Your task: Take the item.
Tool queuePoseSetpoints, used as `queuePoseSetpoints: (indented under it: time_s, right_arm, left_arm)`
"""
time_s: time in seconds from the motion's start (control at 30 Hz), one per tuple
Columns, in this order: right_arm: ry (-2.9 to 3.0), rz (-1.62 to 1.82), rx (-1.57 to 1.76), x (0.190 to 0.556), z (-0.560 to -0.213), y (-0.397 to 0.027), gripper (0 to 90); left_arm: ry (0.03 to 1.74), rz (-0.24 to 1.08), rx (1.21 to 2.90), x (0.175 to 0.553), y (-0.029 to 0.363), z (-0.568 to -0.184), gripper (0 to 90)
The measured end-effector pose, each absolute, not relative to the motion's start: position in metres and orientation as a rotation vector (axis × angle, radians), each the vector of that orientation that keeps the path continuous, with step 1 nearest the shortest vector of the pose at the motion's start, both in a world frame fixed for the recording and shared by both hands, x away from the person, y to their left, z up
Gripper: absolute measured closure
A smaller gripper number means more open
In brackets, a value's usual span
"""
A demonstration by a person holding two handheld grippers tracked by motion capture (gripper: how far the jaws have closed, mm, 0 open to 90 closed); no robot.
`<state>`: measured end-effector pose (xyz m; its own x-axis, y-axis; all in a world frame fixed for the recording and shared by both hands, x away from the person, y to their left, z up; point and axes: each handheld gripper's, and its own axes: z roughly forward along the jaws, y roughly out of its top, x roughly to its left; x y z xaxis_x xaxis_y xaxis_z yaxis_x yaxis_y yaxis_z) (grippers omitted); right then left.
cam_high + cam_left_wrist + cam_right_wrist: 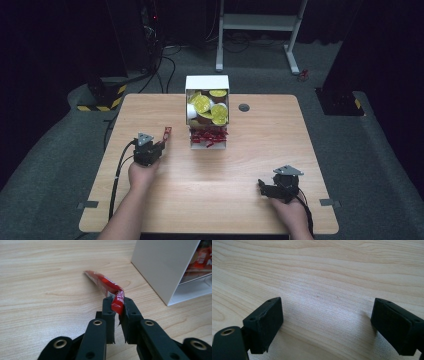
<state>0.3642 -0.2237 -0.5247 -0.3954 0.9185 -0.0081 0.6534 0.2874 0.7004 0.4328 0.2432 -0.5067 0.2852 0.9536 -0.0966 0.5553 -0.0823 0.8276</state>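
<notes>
Left tongs (117, 305) pinch one red sachet (105, 285).

Dark room, grey carpet (60, 150), white desk frame (260, 30) behind wooden table (210, 200)

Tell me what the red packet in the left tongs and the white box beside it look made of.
Long red sachet: likely glossy plastic or foil film; it shines and bends at the pinch. Tall white open-fronted box: looks like matte card or thin board, with flat panels and crisp edges; uncertain.
</notes>
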Motion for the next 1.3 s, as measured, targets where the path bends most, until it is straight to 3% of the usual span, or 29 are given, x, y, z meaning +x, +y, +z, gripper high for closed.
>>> queuePoseSetpoints:
  time_s: [0.83, 0.9, 1.0, 1.3]
  right_arm:
    - [2.15, 0.872, 1.409, 0.364, -0.525, -0.224, 10.7]
    - [2.15, 0.872, 1.41, 0.364, -0.525, -0.224, 10.7]
    - [2.15, 0.872, 1.409, 0.364, -0.525, -0.224, 10.7]
    - [2.151, 0.872, 1.406, 0.364, -0.525, -0.224, 10.7]
  left_arm:
    - [1.414, 0.598, 1.803, 0.435, 0.24, -0.519, 75.7]
    - [1.408, 0.604, 1.81, 0.435, 0.239, -0.518, 71.5]
    - [1.433, 0.616, 1.808, 0.434, 0.24, -0.516, 55.1]
    - [1.438, 0.643, 1.814, 0.431, 0.243, -0.51, 42.6]
